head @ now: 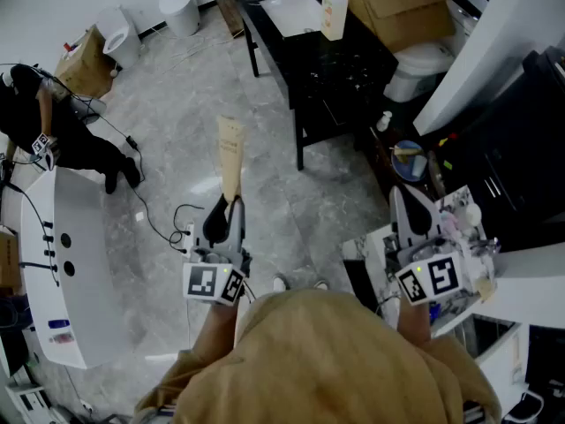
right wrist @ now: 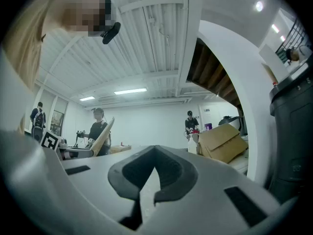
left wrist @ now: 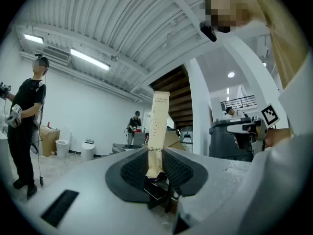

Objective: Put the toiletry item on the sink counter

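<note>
Grey marble floor (head: 177, 122), black sink surface (head: 344, 69) far ahead, tan tube (head: 230, 157) carried in mid-air.
Both arms reach forward at waist height. A white basin (head: 296, 13) and a soap bottle (head: 334, 9) sit on the surface. The left hand-held gripper (head: 228, 210) is narrowly clamped on the upright tube's lower end, and the right hand-held gripper (head: 404, 203) is closed with nothing in it.

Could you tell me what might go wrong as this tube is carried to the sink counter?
The left tool pinches the tube only at its lower end, so the long free part may tilt or slip. A bottle on the sink counter beside the basin could get knocked. A cable on the floor is a trip hazard.
</note>
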`<state>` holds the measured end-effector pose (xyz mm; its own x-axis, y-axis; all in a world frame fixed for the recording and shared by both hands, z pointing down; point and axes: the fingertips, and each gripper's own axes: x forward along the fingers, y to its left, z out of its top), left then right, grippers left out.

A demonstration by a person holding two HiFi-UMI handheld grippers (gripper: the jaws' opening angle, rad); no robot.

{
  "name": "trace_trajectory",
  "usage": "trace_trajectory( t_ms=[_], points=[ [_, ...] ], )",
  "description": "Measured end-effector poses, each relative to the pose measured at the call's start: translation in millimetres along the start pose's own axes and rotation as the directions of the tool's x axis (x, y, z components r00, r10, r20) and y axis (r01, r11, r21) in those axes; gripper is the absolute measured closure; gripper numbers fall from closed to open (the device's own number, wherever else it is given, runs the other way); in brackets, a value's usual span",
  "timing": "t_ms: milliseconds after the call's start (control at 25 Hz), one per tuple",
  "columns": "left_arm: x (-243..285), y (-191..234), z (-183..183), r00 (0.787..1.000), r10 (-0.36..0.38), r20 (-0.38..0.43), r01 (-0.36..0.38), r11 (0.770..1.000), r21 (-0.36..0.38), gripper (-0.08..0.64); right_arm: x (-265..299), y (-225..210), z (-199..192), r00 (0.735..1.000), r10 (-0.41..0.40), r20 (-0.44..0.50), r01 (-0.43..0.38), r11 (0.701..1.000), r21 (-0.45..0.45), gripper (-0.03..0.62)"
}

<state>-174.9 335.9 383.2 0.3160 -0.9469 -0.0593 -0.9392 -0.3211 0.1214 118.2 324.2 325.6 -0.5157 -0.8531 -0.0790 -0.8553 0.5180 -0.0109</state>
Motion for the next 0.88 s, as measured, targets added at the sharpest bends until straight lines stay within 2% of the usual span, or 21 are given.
trace_trajectory(
  t_ms=[480,880],
  points=[
    [4,-4,-1,1.0,0.001,-0.005,-0.001,1.0,0.007,0.479,3,-3,-3,1.0,0.014,0.0,-0.014,1.0,0.009,0.592],
    [-5,-15,-5,0.999,0.031,-0.021,-0.031,0.999,0.011,0.479,-6,-10,-5,1.0,0.019,0.021,-0.02,0.999,0.043,0.591]
  ],
)
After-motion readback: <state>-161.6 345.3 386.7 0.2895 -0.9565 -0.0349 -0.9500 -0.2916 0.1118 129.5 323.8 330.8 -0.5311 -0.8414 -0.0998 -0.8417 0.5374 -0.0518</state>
